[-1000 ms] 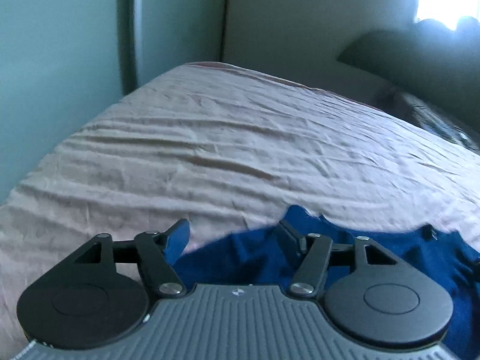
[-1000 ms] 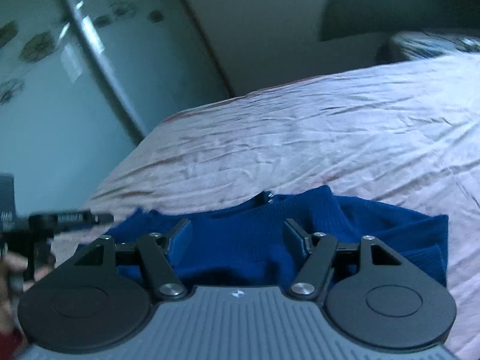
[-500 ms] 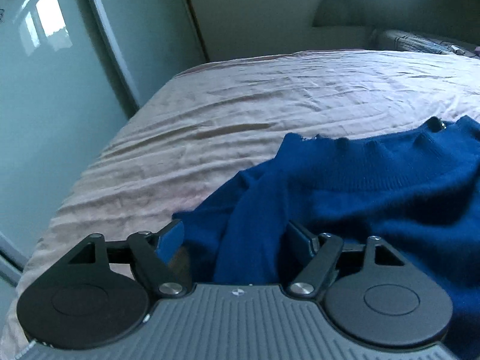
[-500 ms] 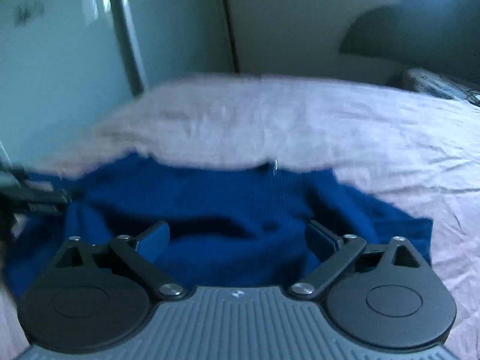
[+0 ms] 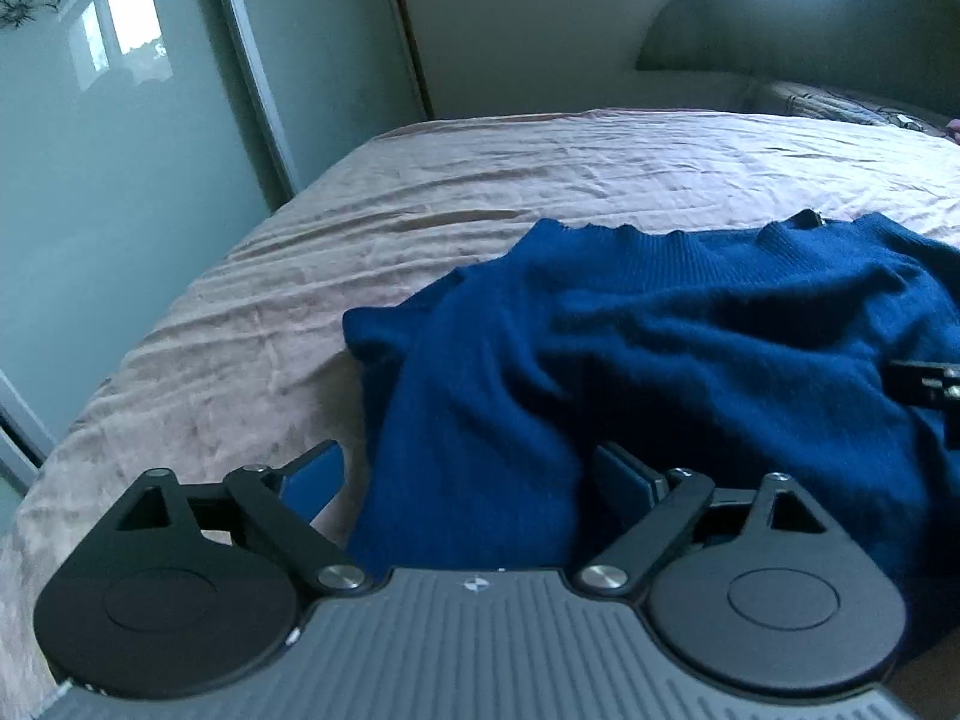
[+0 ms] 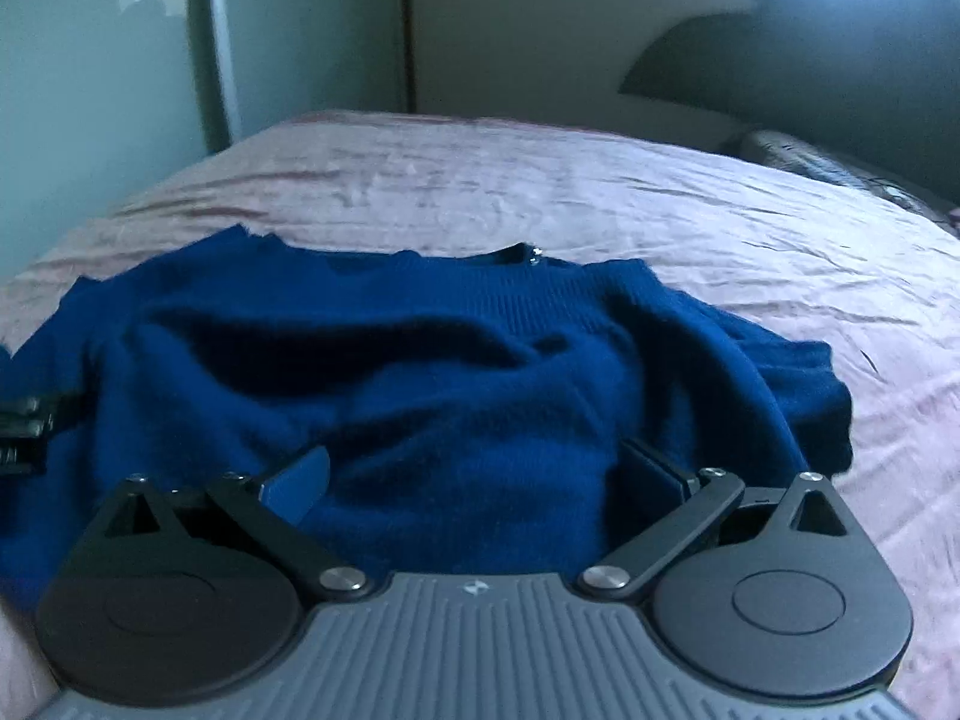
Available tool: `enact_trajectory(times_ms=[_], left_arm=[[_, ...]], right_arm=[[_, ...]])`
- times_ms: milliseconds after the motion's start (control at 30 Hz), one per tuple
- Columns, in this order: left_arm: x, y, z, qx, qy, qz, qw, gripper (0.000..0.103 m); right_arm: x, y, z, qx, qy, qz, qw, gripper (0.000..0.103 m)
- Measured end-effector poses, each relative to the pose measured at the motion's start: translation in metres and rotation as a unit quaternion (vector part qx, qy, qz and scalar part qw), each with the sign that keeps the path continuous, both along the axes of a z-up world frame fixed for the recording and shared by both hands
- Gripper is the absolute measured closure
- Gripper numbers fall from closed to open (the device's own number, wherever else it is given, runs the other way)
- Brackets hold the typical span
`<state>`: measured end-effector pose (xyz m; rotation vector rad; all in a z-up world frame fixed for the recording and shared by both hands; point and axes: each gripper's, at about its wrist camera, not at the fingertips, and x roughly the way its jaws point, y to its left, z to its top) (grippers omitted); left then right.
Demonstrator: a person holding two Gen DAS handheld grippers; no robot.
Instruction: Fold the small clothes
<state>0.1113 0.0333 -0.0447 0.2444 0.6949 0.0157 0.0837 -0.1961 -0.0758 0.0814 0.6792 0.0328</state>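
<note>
Left tool [image 5: 474, 474]: jaws spreading apart right now, fingers standing wide, blue pads facing each other. A fold of knit lies in the gap between them, nearer the right-hand finger; the pads do not press on it.
Right tool [image 6: 480, 474]: jaws also opening, fingers as far apart as they go, with knit lying in the gap and no pinch on it.
Blue sweater [image 6: 420, 384]: there it is, spread on the bed straight ahead of both tools, rumpled, with deep creases across the body. Its ribbed neck edge is the far edge, away from the tools.
Sweater seen from the left tool [image 5: 690, 360]: it fills the ground ahead and to the right; one blue sleeve or corner pokes out to the left, ahead of the tool.
Sweater seen from the right tool: it runs from the left border to just past the right finger, where a folded lump of knit ends on the sheet.
Small fastener at the neck [image 6: 533, 250]: too small to tell what it is.
Other tool in sight: a black piece shows at the right border of the left view [image 5: 927, 387] and at the left border of the right view [image 6: 24, 420], over the knit.
Bed [image 5: 480, 180]: pinkish wrinkled sheet, bare beyond the sweater.
Wardrobe doors [image 5: 120, 150]: glossy, pale, to the left beyond the bed.
</note>
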Motion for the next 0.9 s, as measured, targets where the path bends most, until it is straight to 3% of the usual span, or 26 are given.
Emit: enact_trajectory(times_ms=[167, 467, 767, 900], left_arm=[[-0.007, 0.004, -0.003, -0.009, 0.001, 0.008, 0.9999, 0.006], [-0.017, 0.009, -0.007, -0.017, -0.005, 0.018, 0.9997, 0.001], [-0.026, 0.02, 0.001, -0.02, -0.002, -0.017, 0.9997, 0.003], [-0.018, 0.042, 0.01, -0.027, 0.0, 0.001, 0.9996, 0.006]], right_arm=[[-0.007, 0.004, -0.004, -0.004, -0.025, -0.014, 1.0, 0.0], [-0.008, -0.002, -0.006, 0.011, -0.027, -0.012, 0.999, 0.0], [-0.012, 0.002, -0.003, 0.001, -0.021, -0.009, 1.0, 0.0], [-0.025, 0.01, 0.005, -0.008, -0.034, -0.01, 0.999, 0.0]])
